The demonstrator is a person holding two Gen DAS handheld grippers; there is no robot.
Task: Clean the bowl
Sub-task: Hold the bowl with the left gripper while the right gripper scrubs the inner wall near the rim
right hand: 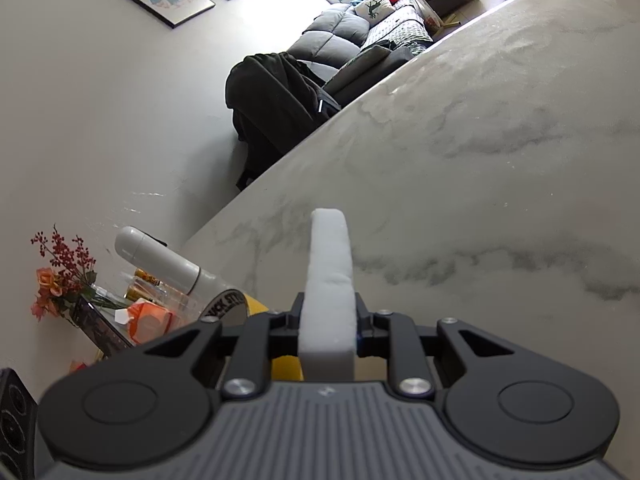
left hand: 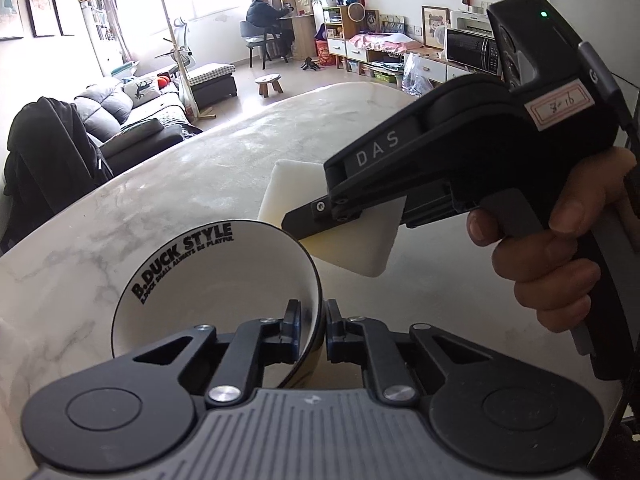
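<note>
Nearest, the left gripper (left hand: 311,326) is pinching its fingers on the tilted bowl's (left hand: 208,280) rim over the counter (left hand: 132,208), while just beyond to the right the right gripper (left hand: 304,222) is clamping a white sponge (left hand: 362,240), and that thin rim hold risks slipping once scrubbing pushes.

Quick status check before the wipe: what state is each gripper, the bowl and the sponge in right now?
Left gripper: shut on the bowl's rim.
Bowl: tilted on its side, opening facing the camera, inside white and empty.
Right gripper: shut on the sponge.
Sponge: white, held edge-up, beside the bowl's rim, not inside it.
Marble table: bare ahead of the sponge.
</note>
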